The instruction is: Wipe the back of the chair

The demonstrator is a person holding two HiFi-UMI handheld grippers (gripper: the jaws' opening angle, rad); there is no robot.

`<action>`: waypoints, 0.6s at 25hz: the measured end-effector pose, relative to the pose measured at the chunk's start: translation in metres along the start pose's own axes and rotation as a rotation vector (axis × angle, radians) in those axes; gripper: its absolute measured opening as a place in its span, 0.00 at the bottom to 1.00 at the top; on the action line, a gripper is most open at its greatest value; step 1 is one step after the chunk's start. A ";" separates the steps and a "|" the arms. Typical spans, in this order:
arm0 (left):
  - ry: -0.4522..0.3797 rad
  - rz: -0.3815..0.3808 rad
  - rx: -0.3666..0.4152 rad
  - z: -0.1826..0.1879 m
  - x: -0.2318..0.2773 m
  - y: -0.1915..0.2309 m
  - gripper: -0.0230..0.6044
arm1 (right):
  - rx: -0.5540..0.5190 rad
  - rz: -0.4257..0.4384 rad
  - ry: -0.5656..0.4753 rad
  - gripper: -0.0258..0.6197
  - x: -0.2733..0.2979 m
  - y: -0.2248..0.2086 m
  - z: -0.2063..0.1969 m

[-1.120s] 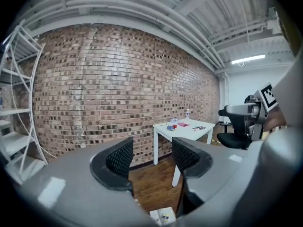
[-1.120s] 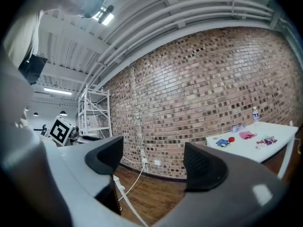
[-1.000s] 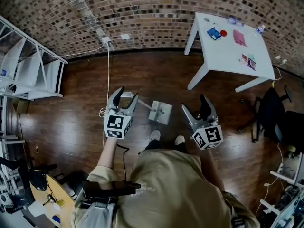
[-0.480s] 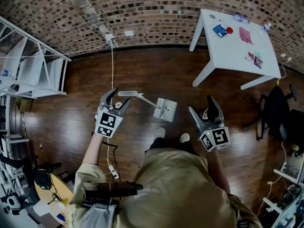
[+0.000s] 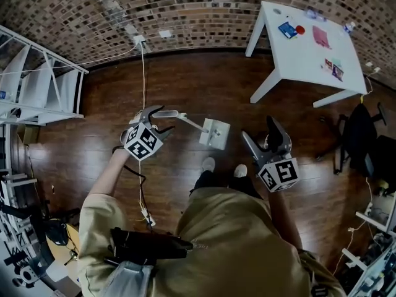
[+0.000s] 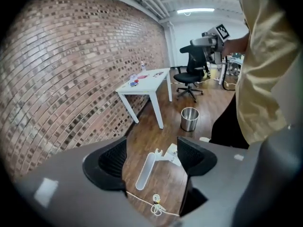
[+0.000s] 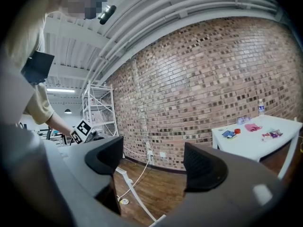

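The black office chair stands at the far right of the head view, and far off beyond the table in the left gripper view. A pink cloth lies on the white table. My left gripper points steeply down over the head of a white desk lamp that lies on the floor. Its jaws have just been opening and hold nothing; the lamp shows through the gap. My right gripper is held level in front of the person, open and empty.
A white metal shelf stands at the left. A white cable runs from a wall socket across the wooden floor. A steel bin stands by the table leg. A brick wall closes the far side.
The left gripper has sunk and swung left toward the lamp head, rolling over, with its jaws wider. The right gripper has stayed put.
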State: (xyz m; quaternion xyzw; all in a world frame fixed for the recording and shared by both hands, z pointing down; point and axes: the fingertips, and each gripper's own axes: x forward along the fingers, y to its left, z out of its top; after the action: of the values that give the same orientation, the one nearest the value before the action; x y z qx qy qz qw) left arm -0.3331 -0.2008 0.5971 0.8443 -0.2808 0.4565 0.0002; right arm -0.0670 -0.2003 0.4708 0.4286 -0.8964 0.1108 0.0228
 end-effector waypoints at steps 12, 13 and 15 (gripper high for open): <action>0.232 -0.232 0.218 -0.068 0.078 -0.020 0.56 | 0.027 -0.011 0.033 0.64 0.008 0.012 -0.010; 0.245 -0.241 0.218 -0.071 0.083 -0.019 0.56 | 0.025 -0.011 0.032 0.64 0.010 0.013 -0.009; 0.267 -0.261 0.224 -0.078 0.093 -0.017 0.56 | 0.018 -0.012 0.034 0.64 0.013 0.015 -0.007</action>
State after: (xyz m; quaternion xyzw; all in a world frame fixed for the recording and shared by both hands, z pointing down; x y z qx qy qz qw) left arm -0.3455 -0.2100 0.7183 0.8002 -0.1143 0.5887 0.0026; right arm -0.0873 -0.1993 0.4770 0.4320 -0.8923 0.1261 0.0347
